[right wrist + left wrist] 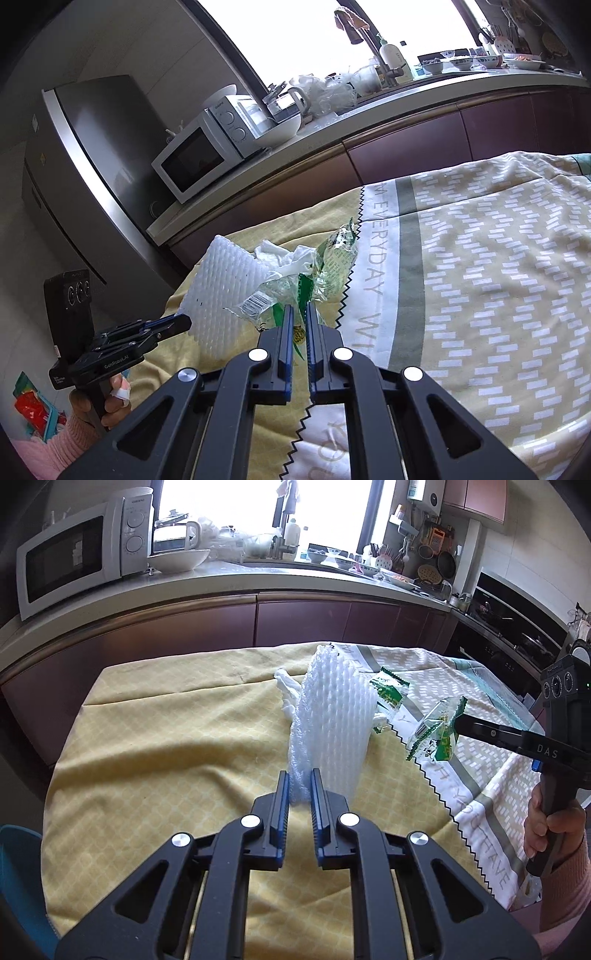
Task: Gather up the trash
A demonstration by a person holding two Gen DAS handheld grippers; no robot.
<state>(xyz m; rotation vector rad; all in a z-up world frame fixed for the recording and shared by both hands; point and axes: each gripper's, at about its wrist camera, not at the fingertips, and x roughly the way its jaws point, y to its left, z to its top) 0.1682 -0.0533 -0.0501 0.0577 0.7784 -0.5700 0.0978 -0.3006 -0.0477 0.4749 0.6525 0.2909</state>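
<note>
Left gripper: the left gripper (300, 775) has its jaws clamped on the lower edge of a white foam mesh fruit sleeve (328, 716), which stands up from the jaws, lifted off the cloth.
Right gripper: the right gripper (300, 314) has its jaws pressed together on a crumpled green-and-clear plastic snack wrapper (258, 304); the left wrist view shows the wrapper hanging at the jaw tips, clear of the cloth.
Surface: a desk covered by a yellow patterned cloth (166, 738) that meets a white-and-grey lettered cloth (480, 258) along a black zigzag seam.
Done so far: judging from how things lie, two pieces of trash are gripped, one per gripper, and both are raised above the desk.
Left on the desk: a second green-and-clear wrapper (338, 254) and a wad of crumpled white tissue (284, 256) lie together near the seam, just behind the held pieces and touched by neither gripper.
Bin: no trash bin or bag shows in either view, so where the pieces go cannot be told.
Progress: I judge the task to be at an early to middle stage; the held sleeve and wrapper have yet to be dropped off, and the two loose items are not yet picked up.
Other items: a white microwave (77, 554) sits on the kitchen counter beyond, no part of the job.
</note>
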